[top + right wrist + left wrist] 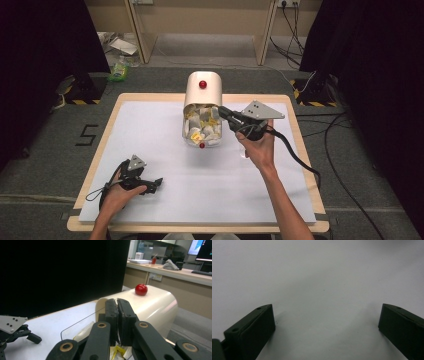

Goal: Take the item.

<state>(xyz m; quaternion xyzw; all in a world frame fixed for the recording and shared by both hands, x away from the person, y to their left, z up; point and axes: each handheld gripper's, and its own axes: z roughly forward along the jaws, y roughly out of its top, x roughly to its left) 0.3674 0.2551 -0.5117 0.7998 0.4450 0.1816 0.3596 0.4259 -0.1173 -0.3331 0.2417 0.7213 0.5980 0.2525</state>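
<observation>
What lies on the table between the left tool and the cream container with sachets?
Nothing: in the high view, bare white table surface separates the left tool from the cream container.

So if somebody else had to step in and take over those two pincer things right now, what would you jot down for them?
Right gripper: jaws closed, at the right rim of the cream container, at its open front. Whether they pinch anything is hard to tell.
Left gripper: jaws wide open, holding nothing, low over the white table mat at the front left.
Container: lies mid-table, clear door folded down, showing white and yellow packets inside. A red knob sits on top.
Done: container is open.
Left: apparently handling the packets or the door; none lie out on the mat.
</observation>
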